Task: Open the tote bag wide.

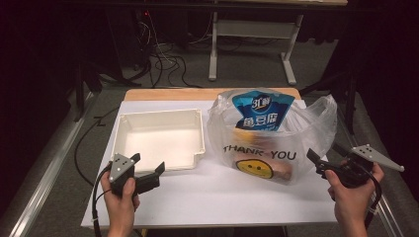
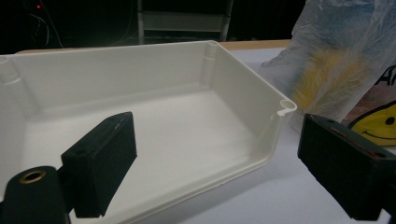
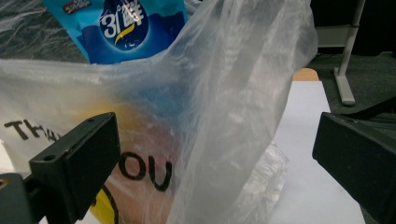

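The plastic bag (image 1: 272,136) is stood upright on the right half of the desk (image 1: 207,197), its open mouth pointing up and its printed side facing near. A blue packet (image 1: 264,108) sticks out of the top. The right tool (image 1: 323,165) is held wide open just beside the bag's right side, gripping nothing. The left tool (image 1: 148,173) is held open and empty at the near edge of the white tray (image 1: 126,123).

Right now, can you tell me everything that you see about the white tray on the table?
The white tray is a shallow, square box of smooth, glossy plastic with upright walls, rounded corners and a thin rolled rim. Its near right corner is notched. Nothing lies in it. It sits flat on the left half of the white table, beside the plastic bag; I cannot tell if they touch. The left gripper is open at its near edge, fingers apart.
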The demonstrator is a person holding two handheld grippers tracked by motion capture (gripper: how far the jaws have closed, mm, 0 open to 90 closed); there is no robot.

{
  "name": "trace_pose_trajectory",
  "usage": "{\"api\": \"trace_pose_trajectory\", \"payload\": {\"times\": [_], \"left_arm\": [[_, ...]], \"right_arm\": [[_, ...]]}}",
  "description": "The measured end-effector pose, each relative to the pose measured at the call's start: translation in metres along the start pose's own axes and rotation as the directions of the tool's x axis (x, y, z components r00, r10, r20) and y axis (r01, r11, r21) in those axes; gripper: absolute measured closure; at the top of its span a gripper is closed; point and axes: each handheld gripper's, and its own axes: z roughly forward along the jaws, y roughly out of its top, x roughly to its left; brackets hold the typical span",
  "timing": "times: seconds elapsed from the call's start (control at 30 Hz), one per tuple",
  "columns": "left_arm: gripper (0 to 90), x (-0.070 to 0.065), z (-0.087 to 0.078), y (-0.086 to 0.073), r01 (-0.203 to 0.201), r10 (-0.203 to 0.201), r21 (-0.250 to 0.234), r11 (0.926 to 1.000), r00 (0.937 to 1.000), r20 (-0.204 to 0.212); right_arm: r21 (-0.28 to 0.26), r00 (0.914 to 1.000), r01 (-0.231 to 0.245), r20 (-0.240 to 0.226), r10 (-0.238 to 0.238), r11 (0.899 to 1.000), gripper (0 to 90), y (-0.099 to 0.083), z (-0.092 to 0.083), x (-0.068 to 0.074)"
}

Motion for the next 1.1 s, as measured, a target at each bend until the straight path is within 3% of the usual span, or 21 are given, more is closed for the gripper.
{"api": "trace_pose_trajectory", "payload": {"times": [0.27, 0.5, 0.63, 0.77, 1.1], "left_arm": [[12.9, -0.022, 0.018, 0.013, -0.022, 0.023, -0.005, 0.9997, 0.9986, 0.048], [13.7, -0.029, 0.024, 0.015, -0.035, 0.035, -0.005, 0.9994, 0.9979, 0.055], [13.7, -0.026, 0.023, 0.007, -0.021, 0.021, -0.006, 0.9998, 0.9985, 0.051], [13.7, -0.015, 0.021, -0.003, -0.001, 0.001, 0.013, 0.9999, 0.9995, 0.031], [14.6, -0.008, 0.014, -0.002, 0.013, -0.013, -0.006, 0.9999, 0.9997, 0.019]], "right_arm": [[0.0, 0.9999, -0.009, 0.011, 0.009, 1.0, 1.0, 0.009, 0.008, 0.0], [-0.002, 0.9996, -0.021, 0.016, 0.021, 1.0, 1.7, 0.008, 0.007, -0.004], [0.001, 0.9999, -0.008, 0.012, 0.008, 1.0, 2.0, 0.004, 0.005, -0.004], [0.014, 0.9998, 0.002, 0.019, -0.002, 1.0, 2.5, -0.008, -0.002, -0.008], [0.004, 0.9997, -0.012, 0.02, 0.012, 1.0, 5.2, -0.009, -0.007, -0.01]]}}
